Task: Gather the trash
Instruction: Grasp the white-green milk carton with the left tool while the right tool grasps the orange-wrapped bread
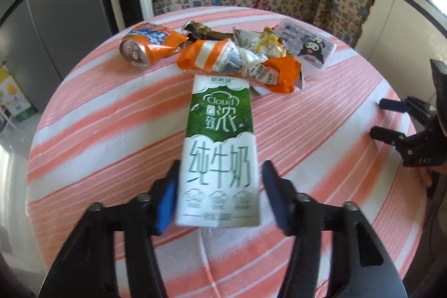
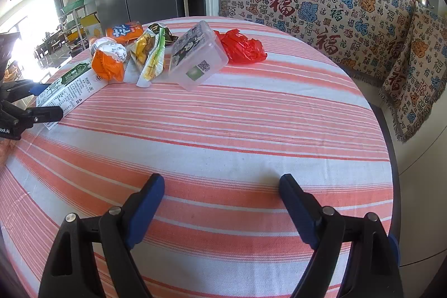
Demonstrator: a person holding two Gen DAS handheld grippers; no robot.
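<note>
Green-and-white milk carton lies lengthwise between our left tongs, which bracket its near end without clearly pinching; right tongs hang wide, empty, well apart.

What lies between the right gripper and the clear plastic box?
Only bare striped tablecloth separates the right gripper from the clear plastic box, shown in the right wrist view.

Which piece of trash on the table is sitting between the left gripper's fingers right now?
The green-and-white milk carton, lying flat on the striped cloth between the left gripper fingers. The crushed orange can, wrappers and clear plastic box lie farther back.
</note>
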